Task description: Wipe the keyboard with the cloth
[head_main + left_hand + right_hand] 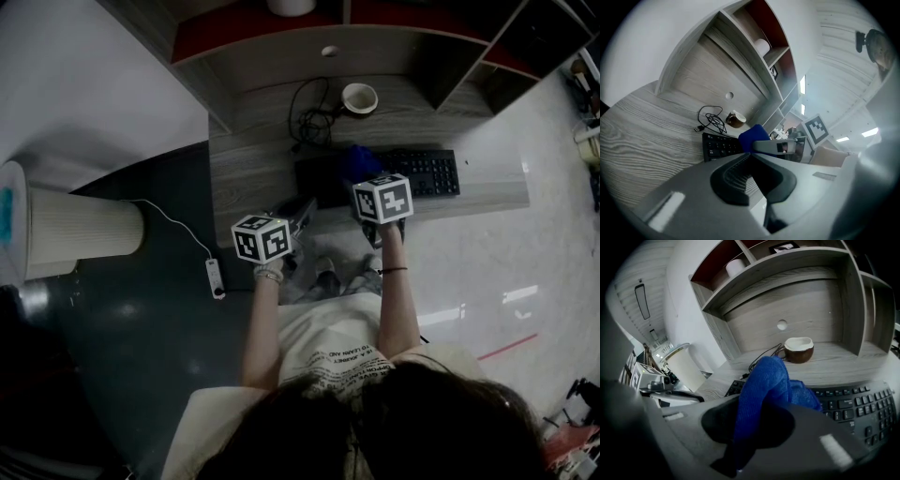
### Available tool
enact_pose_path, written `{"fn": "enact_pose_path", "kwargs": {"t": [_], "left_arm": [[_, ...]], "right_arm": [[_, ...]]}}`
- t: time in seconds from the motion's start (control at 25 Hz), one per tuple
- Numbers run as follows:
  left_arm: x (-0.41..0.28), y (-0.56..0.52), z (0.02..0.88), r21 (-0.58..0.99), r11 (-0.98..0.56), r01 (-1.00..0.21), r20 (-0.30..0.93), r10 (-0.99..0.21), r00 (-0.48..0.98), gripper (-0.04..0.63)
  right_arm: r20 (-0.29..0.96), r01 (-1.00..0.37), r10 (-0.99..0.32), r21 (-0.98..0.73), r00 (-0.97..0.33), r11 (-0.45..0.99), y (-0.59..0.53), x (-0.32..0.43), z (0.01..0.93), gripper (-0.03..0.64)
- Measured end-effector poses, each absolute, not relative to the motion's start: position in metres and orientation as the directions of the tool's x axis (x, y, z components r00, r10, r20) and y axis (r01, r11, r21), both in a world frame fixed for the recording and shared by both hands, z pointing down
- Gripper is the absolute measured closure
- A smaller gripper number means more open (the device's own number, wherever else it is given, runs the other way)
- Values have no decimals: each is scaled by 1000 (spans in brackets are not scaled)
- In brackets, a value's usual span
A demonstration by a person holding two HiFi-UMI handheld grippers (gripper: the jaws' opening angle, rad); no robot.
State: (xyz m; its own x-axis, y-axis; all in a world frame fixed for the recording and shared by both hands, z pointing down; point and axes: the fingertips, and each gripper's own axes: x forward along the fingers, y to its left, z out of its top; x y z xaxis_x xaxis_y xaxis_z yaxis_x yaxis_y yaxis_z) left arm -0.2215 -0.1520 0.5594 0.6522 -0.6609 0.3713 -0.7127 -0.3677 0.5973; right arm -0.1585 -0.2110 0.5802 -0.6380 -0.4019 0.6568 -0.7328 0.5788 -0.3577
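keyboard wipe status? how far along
Done: the cloth is picked up, and the right tool is shut on the blue cloth.
In hand: the cloth hangs over the left end of the keyboard; contact with the keys is unclear.
To do: the wipe itself. The right-hand keys lie uncovered, and nothing shows how much is cleaned.
The left tool is shut on nothing, off to the keyboard's left.

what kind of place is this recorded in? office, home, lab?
Probably an office or lab workstation: a wood-grain desk with a built-in shelf hutch, and a black keyboard with a cable and mug behind it. The right claw holds a blue cloth by the keyboard.
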Motion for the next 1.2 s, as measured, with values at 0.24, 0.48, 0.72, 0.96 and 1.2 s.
{"fn": "enact_pose_path", "kwargs": {"t": [0.24,0.48,0.72,0.96,1.2], "left_arm": [[-225,-149,561,602,-356,-715,373,-667,645,592],[-229,-148,559,598,-350,-721,371,-676,637,592],[-237,-143,558,592,-335,-733,376,-689,619,592],[-244,-138,558,586,-319,-745,380,-704,601,592],[-252,-132,557,582,-301,-755,382,-719,580,592]], "right_arm": [[652,-712,-382,-363,-655,601,-207,-171,578,557],[637,-678,-358,-370,-683,635,-202,-187,573,557],[619,-646,-335,-385,-710,659,-197,-203,567,557],[618,-626,-314,-386,-721,678,-192,-213,569,557],[604,-597,-291,-398,-742,696,-186,-226,567,557]]}}
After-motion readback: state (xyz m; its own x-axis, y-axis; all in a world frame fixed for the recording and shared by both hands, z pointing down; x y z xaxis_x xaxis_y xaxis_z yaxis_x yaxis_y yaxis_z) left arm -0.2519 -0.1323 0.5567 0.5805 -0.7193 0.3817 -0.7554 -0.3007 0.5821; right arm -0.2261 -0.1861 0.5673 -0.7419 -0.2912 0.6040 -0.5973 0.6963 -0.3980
